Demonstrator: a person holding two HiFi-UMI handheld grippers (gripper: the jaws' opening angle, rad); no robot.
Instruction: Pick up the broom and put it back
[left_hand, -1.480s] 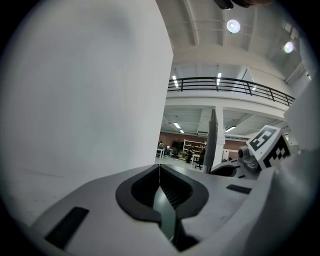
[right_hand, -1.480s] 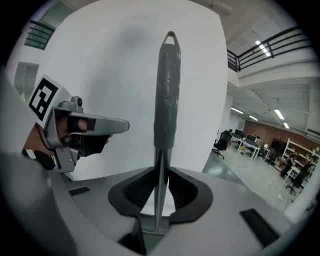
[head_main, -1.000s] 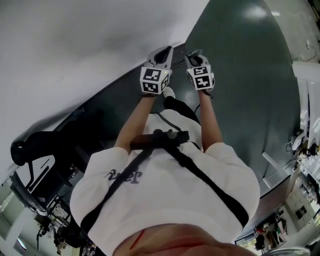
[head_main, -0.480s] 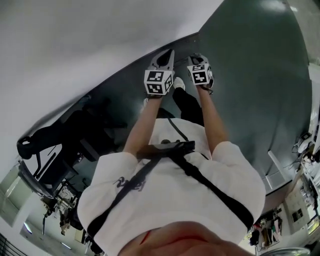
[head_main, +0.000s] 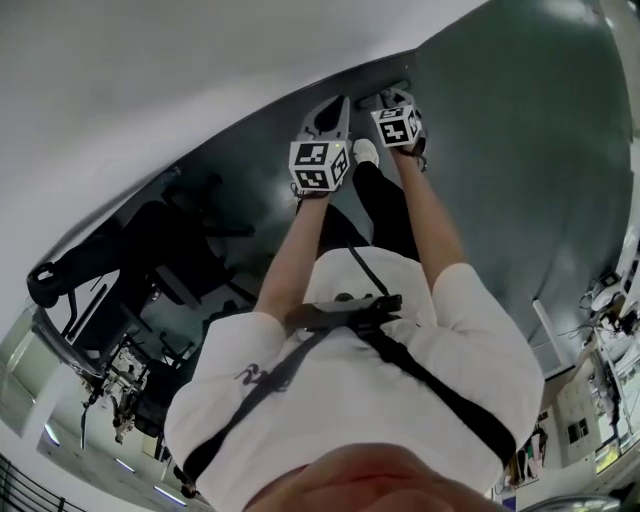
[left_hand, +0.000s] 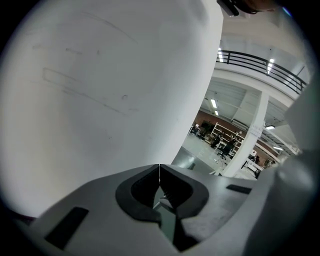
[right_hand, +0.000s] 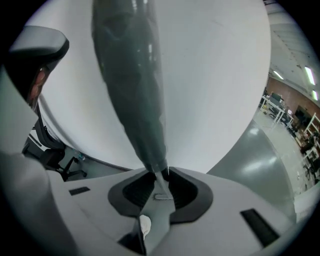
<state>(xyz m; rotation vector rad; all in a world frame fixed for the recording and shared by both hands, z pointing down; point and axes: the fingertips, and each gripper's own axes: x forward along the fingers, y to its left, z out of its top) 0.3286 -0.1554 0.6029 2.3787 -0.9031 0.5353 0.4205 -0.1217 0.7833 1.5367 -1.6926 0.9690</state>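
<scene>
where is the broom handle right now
In the right gripper view, the broom handle runs up left of centre from between the jaws of the right hand-held gripper, with the white wall behind it.

No words or numbers can be read. A dark print on the person's white shirt is too small to make out, and the marker cubes carry only square patterns

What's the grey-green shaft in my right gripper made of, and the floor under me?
Shaft, gripped in the right gripper: grey-green and glossy with faintly rippled highlights, so likely plastic or a plastic sleeve; any core is hidden. Floor: dark grey-green with soft light reflections, probably coated or painted concrete.
</scene>
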